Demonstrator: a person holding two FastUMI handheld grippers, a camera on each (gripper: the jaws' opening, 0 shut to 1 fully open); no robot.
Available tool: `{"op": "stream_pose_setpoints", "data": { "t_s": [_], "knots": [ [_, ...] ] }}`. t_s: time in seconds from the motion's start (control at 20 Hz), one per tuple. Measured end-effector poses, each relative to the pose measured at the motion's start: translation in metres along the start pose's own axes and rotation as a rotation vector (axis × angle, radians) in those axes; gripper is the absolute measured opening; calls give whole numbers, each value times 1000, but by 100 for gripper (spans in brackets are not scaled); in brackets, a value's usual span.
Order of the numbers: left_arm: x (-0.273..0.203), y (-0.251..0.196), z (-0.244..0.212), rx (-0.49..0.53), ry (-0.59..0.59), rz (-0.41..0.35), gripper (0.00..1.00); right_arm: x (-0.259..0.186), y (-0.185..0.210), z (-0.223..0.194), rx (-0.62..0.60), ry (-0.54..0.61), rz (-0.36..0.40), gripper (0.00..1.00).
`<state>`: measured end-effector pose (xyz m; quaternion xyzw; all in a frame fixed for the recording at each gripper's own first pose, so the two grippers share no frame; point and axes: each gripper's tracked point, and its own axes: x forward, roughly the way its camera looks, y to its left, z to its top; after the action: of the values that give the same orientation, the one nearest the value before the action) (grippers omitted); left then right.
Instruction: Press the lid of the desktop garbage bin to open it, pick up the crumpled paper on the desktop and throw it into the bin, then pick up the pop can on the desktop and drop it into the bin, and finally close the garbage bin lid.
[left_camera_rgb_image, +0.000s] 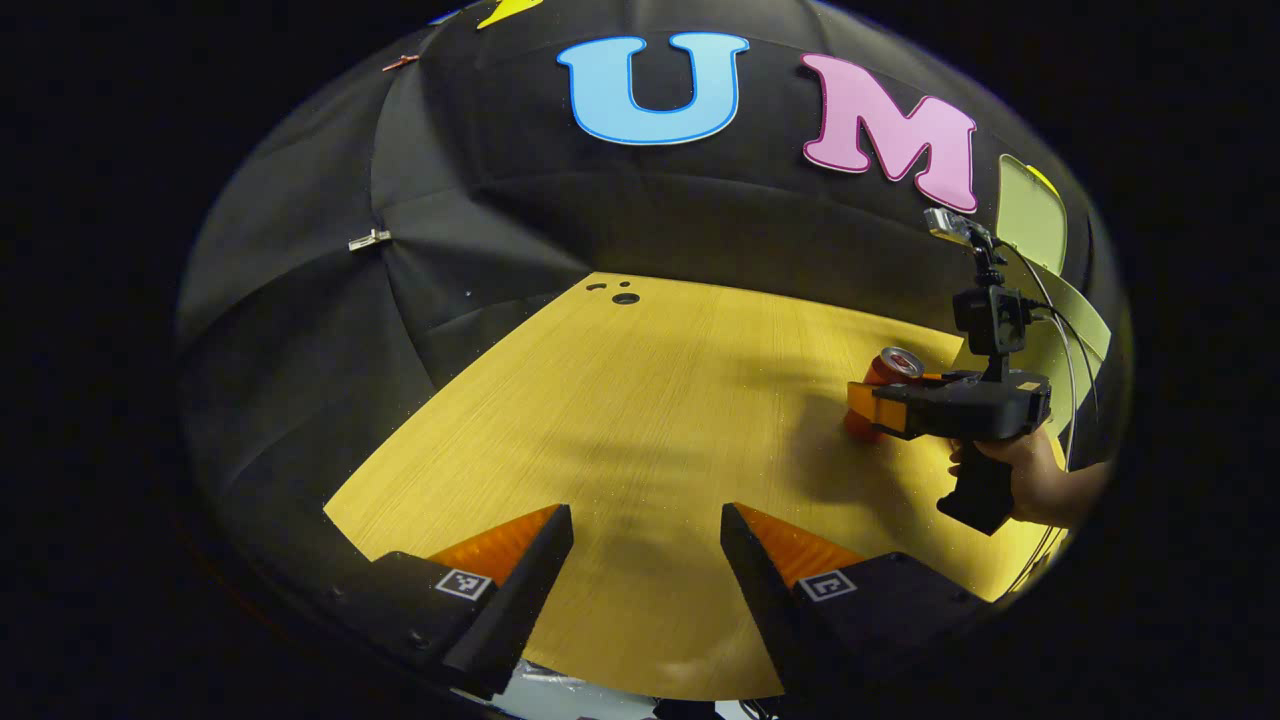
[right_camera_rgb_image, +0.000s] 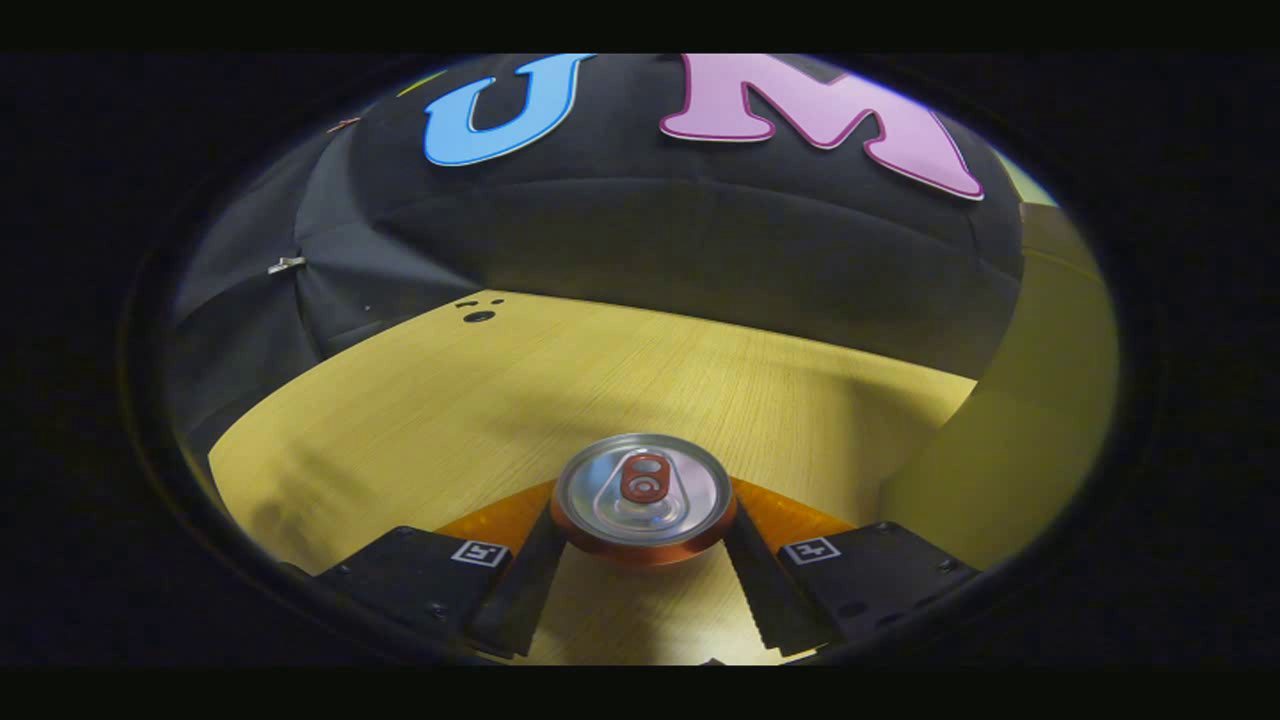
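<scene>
Now, going from the left: my left claw (left_camera_rgb_image: 647, 530) hangs low over the wooden counter (left_camera_rgb_image: 640, 400) with its fingers spread wide apart and nothing between them, just bare wood grain under the gap. Further right in the left gripper view I can see my right claw (left_camera_rgb_image: 868, 402), held in a hand (left_camera_rgb_image: 1020, 465), reaching in sideways at the pop can (left_camera_rgb_image: 890, 372), which stands upright on the counter near its right edge. Behind that claw rises the pale yellow-green garbage bin (left_camera_rgb_image: 1085, 325) with its lid (left_camera_rgb_image: 1032, 210) tipped up open (the body is mostly cut off at the edge, so I can't see inside). In the right gripper view the can (right_camera_rgb_image: 642, 495) sits squarely between the two fingers, its silver top and pull tab facing the camera; both fingers look pressed against its sides, so I read the claw as clamped on it. The bin's wall (right_camera_rgb_image: 1030, 420) stands just to the right of the can.
</scene>
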<state>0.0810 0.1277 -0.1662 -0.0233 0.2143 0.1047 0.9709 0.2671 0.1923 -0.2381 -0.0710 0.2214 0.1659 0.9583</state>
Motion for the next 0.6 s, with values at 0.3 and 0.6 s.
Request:
{"op": "stream_pose_setpoints", "data": {
  "t_s": [0.3, 0.6],
  "knots": [
    [-9, 4, 15, 1, -37, -10, 95, -39, 8, 29, -6, -31, 21, 83],
    [-24, 13, 14, -11, -61, -31, 95, -95, 20, 97, -1, -122, 63, 84]
  ]
}}
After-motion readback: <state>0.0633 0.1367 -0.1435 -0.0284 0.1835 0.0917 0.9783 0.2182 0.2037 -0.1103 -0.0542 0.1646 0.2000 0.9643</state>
